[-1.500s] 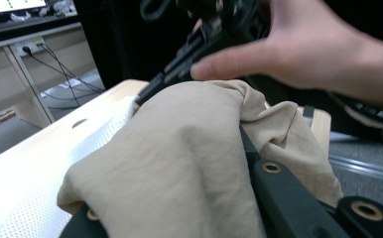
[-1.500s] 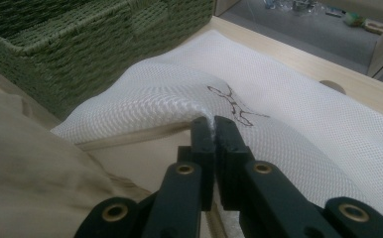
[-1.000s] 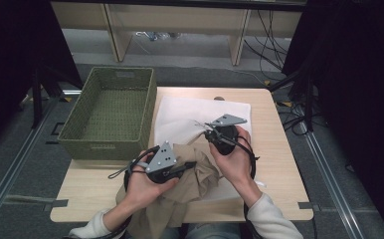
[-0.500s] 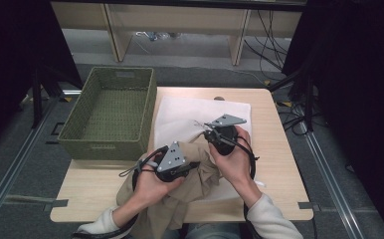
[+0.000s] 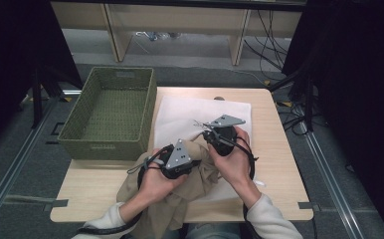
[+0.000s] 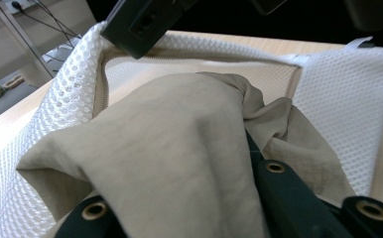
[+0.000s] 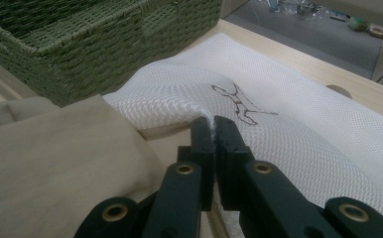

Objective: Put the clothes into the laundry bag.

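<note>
High view: the left gripper (image 5: pixel 190 157) has pushed the beige cloth (image 5: pixel 180 199), clamped in its jaws, toward the mesh bag (image 5: pixel 180 112) at mid-table; the right gripper (image 7: pixel 213 124) pinches the bag's rim, so stuffing is starting.

In the high view, the green woven rectangular basket (image 5: pixel 111 113) sits left of centre on the pale wooden table (image 5: pixel 279 164); the white mesh bag (image 5: pixel 200 112) lies beside it at centre, the crumpled beige cloth (image 5: pixel 200 184) at lower centre overlapping it.
</note>
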`<state>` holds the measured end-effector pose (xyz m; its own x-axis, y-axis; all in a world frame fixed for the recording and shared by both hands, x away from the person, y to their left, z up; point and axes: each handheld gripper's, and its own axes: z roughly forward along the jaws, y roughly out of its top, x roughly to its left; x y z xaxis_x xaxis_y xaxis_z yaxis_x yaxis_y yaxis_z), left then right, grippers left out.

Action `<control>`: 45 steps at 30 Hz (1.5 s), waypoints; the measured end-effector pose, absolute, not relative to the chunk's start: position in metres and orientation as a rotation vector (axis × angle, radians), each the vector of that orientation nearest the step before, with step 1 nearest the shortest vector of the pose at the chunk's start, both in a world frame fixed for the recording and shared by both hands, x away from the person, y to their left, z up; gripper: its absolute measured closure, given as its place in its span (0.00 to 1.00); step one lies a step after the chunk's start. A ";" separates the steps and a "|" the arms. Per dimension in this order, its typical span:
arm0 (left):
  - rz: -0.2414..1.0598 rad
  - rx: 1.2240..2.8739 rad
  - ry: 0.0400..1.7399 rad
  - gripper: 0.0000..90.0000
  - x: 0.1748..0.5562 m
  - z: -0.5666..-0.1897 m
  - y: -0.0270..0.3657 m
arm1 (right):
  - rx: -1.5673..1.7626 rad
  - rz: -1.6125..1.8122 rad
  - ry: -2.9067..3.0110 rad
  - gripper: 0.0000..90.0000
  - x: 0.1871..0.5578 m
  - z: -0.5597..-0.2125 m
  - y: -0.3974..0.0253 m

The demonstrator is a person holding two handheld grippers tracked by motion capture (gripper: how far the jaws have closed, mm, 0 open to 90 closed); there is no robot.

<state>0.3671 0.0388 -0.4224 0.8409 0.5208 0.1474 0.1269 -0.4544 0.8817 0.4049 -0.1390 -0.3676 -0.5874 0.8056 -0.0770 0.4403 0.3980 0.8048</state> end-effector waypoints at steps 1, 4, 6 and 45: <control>0.498 2.019 0.478 0.88 0.368 -0.423 0.038 | 1.053 1.061 2.205 0.98 0.405 -0.368 -0.139; 0.505 2.030 0.488 0.88 0.372 -0.425 0.036 | 1.071 1.063 2.200 0.98 0.404 -0.367 -0.138; 0.514 2.045 0.486 0.88 0.375 -0.426 0.035 | 1.068 1.065 2.202 0.98 0.404 -0.367 -0.138; 0.505 1.984 0.531 0.53 0.358 -0.407 0.055 | 1.107 1.057 2.220 0.98 0.404 -0.371 -0.136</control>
